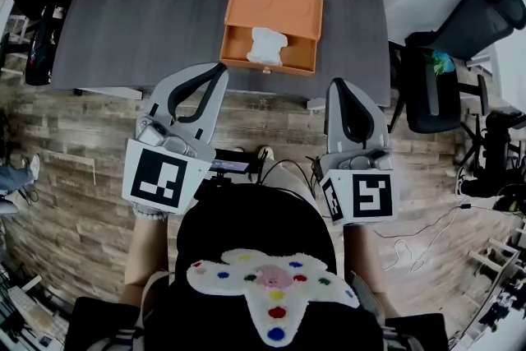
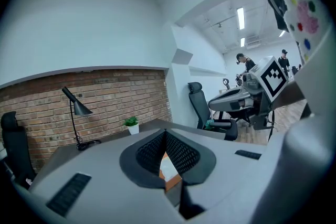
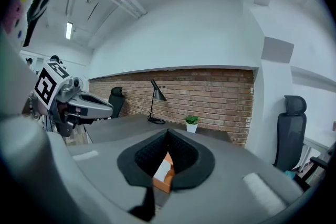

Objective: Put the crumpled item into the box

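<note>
An orange box (image 1: 272, 9) stands open on the dark grey table (image 1: 148, 4), near its front edge. A white crumpled item (image 1: 266, 45) lies inside the box's open front compartment. My left gripper (image 1: 220, 68) hovers just short of the table edge, left of the box, shut and empty. My right gripper (image 1: 336, 83) is to the box's lower right, over the floor, also shut with nothing in it. Through the left gripper (image 2: 166, 134) I glimpse the white item (image 2: 168, 168). The right gripper (image 3: 168, 132) frames the item (image 3: 163, 169) and the box (image 3: 167, 183).
A black office chair (image 1: 460, 29) stands right of the table. A desk lamp (image 3: 156, 93) and a small potted plant (image 3: 191, 124) sit at the table's far side by a brick wall. Cables (image 1: 411, 247) trail on the wooden floor at the right.
</note>
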A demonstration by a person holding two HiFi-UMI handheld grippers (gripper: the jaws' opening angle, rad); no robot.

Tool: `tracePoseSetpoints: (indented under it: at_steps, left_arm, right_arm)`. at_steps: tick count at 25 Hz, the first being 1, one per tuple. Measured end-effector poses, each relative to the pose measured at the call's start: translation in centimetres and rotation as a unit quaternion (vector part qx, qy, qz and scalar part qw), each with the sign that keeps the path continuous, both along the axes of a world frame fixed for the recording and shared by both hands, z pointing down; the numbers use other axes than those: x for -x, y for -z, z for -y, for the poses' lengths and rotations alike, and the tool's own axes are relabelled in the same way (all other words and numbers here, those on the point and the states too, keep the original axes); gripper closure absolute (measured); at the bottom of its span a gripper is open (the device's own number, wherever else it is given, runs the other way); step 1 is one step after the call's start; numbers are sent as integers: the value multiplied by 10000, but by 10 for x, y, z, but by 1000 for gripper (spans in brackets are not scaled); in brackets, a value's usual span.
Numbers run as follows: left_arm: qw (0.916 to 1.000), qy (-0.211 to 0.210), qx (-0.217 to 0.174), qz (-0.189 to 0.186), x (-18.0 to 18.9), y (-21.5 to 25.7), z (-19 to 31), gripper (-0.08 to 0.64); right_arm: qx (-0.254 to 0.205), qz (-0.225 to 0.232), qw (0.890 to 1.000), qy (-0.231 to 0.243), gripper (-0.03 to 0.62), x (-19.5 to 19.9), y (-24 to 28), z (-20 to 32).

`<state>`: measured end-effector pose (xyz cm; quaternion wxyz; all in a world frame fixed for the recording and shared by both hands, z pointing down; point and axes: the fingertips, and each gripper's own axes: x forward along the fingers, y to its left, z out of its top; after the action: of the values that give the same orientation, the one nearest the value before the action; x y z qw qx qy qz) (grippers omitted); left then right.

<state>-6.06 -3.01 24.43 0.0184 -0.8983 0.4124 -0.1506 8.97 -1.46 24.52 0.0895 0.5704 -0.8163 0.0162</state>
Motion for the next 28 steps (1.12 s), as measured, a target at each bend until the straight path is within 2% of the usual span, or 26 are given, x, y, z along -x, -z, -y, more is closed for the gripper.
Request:
tracePoseSetpoints:
  at_steps: [28]
  left_arm:
    - [10000, -27, 67, -9, -4, -4, -2, 554]
  right_arm:
    - [-35, -116, 9999, 66, 584, 4, 3, -2]
